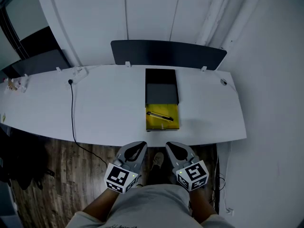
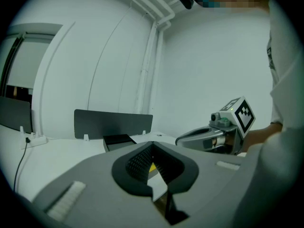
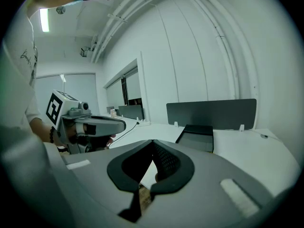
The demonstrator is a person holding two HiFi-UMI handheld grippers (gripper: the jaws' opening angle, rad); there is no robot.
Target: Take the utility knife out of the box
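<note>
A yellow open box [image 1: 163, 122] lies near the front edge of the white table [image 1: 104, 108], with a dark utility knife [image 1: 159, 116] lying across it. Its black lid [image 1: 161, 87] sits just behind it; that lid also shows in the left gripper view [image 2: 118, 140] and in the right gripper view [image 3: 197, 136]. My left gripper [image 1: 140, 144] and right gripper [image 1: 170, 145] hover side by side in front of the table edge, short of the box. Both are shut and hold nothing. Each gripper view shows its own jaws meeting, left [image 2: 152, 145] and right [image 3: 152, 141].
A dark divider panel [image 1: 168, 53] stands along the table's back edge. A black cable [image 1: 72, 113] runs from a socket strip [image 1: 78, 71] over the front edge. Small items [image 1: 14, 83] sit far left. Below are wood floor and a shoe [image 1: 158, 159].
</note>
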